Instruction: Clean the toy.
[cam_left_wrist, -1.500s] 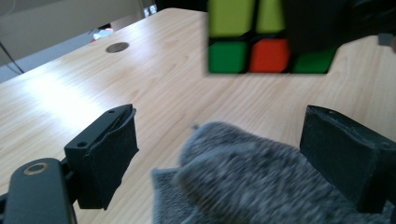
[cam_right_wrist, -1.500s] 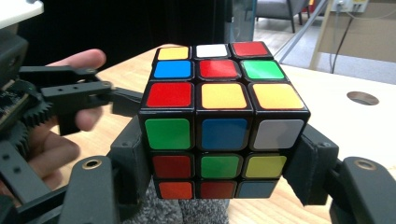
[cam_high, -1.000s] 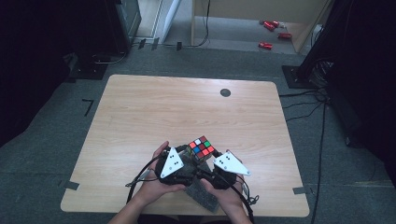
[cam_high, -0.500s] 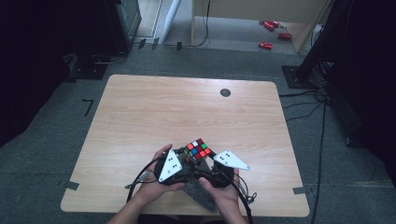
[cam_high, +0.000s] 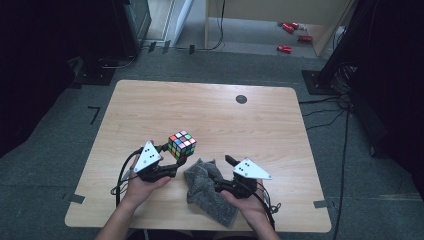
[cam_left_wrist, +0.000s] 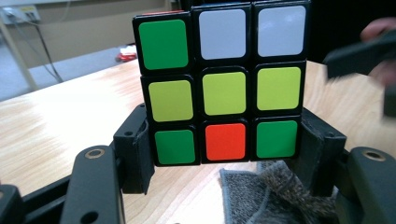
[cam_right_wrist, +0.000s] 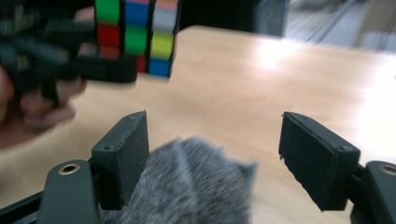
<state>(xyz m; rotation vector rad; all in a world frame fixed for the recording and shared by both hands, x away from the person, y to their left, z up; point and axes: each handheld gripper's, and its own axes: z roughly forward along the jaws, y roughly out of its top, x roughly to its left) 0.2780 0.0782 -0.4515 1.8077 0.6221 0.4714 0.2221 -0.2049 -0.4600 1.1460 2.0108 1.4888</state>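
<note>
Cube gripped in left claw, cloth at right claw

Puzzle cube (cam_high: 182, 144) held clear above the worktop (cam_high: 210, 115), left of centre on the near half. No long axis to note: equal on all sides. In the high view it sits tilted, one corner toward the far edge, top face showing mixed colours. In the left gripper view the face toward the camera stands upright and square: top row green, white, white; middle row three yellow; bottom row green, orange, green. No brand, label or writing readable on the cube, the cloth or the claws.

Left claw (cam_left_wrist: 224, 149): jaws clamped on the cube's bottom row, one pad against each side, the upper two rows standing proud of the jaws. The jaws came inward within the last second, then held. The person's left hand (cam_high: 142, 182) carries it.

Right claw (cam_right_wrist: 224, 154): jaws standing wide; within the last half second they eased inward a little. Grey cloth (cam_high: 207, 187) lies bunched on the worktop between the two hands; in the right gripper view its fuzzy fold rises against the left-hand jaw, the other jaw well apart from it. No squeeze on the cloth visible.

Cube sits just left of and above the cloth; in the right gripper view it appears blurred at upper left, held in the other claw
</note>
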